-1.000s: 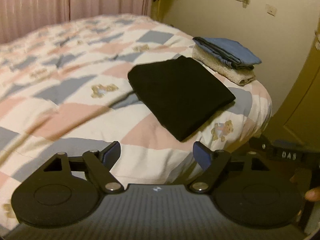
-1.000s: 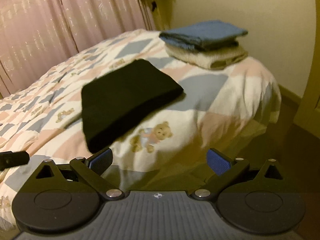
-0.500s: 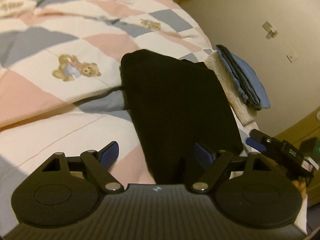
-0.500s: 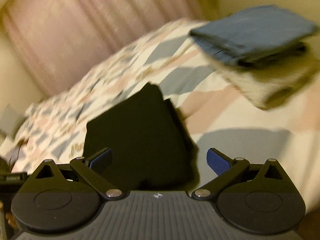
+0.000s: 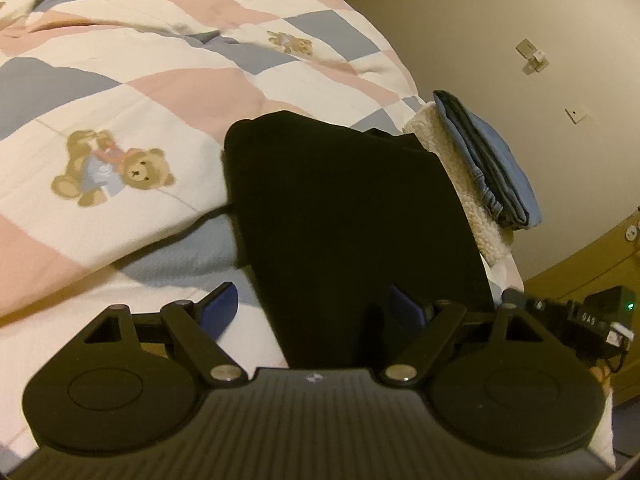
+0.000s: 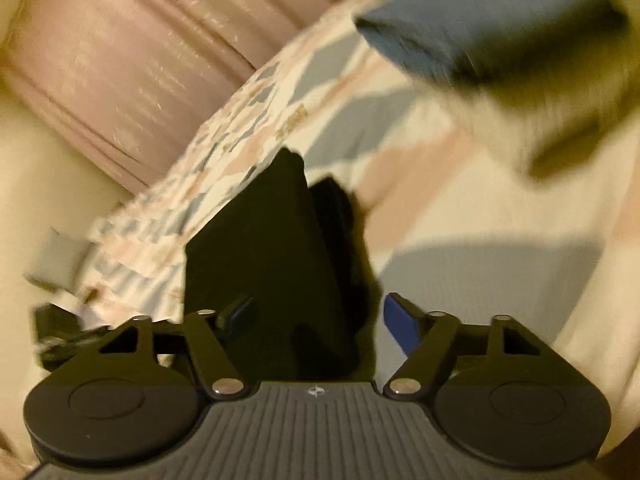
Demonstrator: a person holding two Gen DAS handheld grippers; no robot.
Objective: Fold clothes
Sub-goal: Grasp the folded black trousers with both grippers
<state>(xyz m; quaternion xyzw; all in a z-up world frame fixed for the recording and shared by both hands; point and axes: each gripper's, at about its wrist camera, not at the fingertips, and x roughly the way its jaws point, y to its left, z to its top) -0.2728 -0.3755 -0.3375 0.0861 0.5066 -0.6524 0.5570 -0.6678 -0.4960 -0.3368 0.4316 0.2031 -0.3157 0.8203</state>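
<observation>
A folded black garment (image 5: 344, 208) lies on the patchwork bedspread (image 5: 132, 92) near the bed's corner. My left gripper (image 5: 314, 308) is open, its blue pads straddling the garment's near left edge. In the right wrist view the same black garment (image 6: 272, 256) fills the space ahead, and my right gripper (image 6: 318, 318) is open with its pads on either side of the garment's near right corner. Neither gripper holds any cloth. Part of the right gripper (image 5: 576, 316) shows at the right edge of the left wrist view.
A stack of folded clothes sits just beyond the black garment: a blue piece (image 5: 488, 160) on a cream fleecy one (image 5: 460, 184). The same stack (image 6: 492, 20) looks blurred in the right wrist view. Pink curtains (image 6: 152, 60) hang behind the bed. A wall (image 5: 520, 20) lies to the right.
Both grippers have moved in from a distance and dropped low over the near edge of the black garment, still open. The right wrist view is blurred from motion.
</observation>
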